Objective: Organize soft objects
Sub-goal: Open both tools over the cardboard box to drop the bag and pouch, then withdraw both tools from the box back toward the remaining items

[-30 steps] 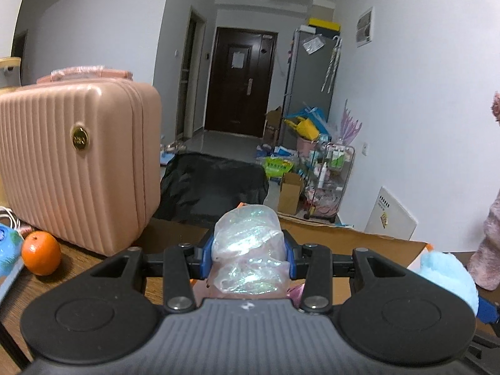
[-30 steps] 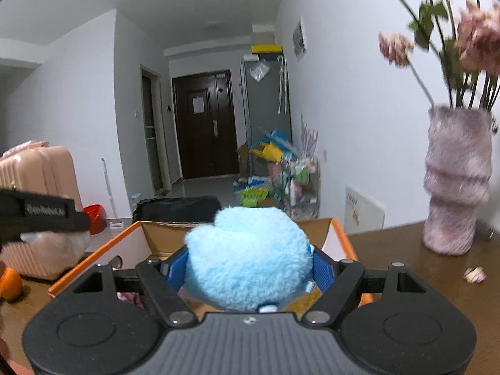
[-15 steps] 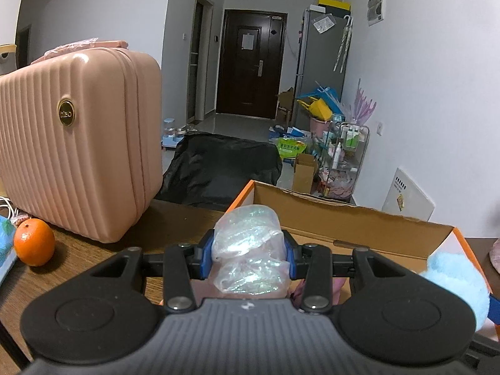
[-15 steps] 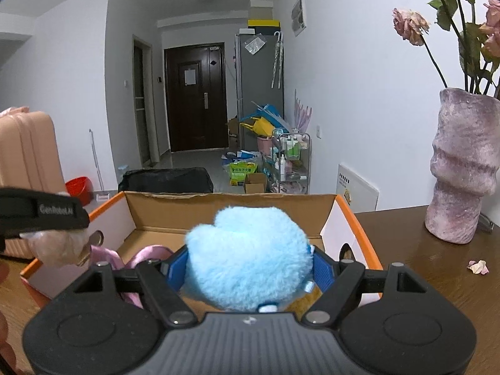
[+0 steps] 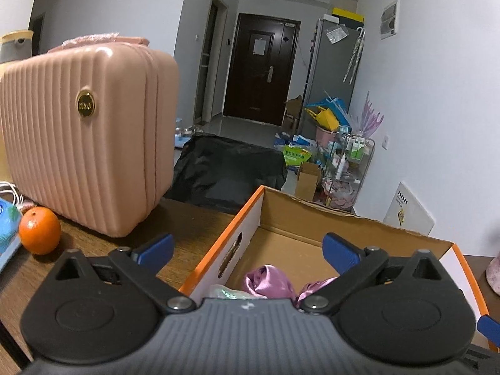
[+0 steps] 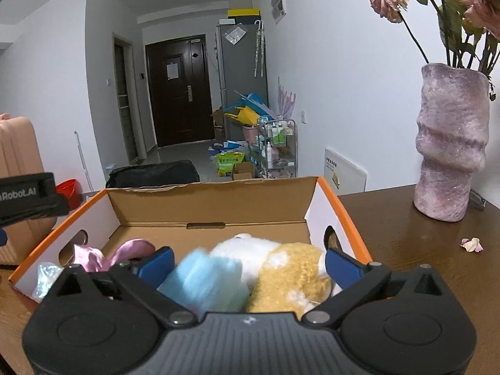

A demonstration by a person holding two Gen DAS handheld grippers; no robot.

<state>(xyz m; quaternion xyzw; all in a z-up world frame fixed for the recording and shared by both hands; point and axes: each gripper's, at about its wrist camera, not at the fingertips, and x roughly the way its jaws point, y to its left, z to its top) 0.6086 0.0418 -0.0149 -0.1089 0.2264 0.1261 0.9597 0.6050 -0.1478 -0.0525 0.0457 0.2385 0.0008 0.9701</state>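
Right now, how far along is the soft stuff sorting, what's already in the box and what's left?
Done: the cardboard box holds the pink satin piece, the iridescent bag and the white-and-yellow plush. In hand: nothing. The left gripper and right gripper have just been opening; the blue plush is blurred, dropping free between the right one's open jaws. Left: no other soft item shows outside the box.

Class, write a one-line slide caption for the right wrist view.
Right gripper, jaws just opened, above the cardboard box where the blue plush lies beside a yellow-and-white plush.
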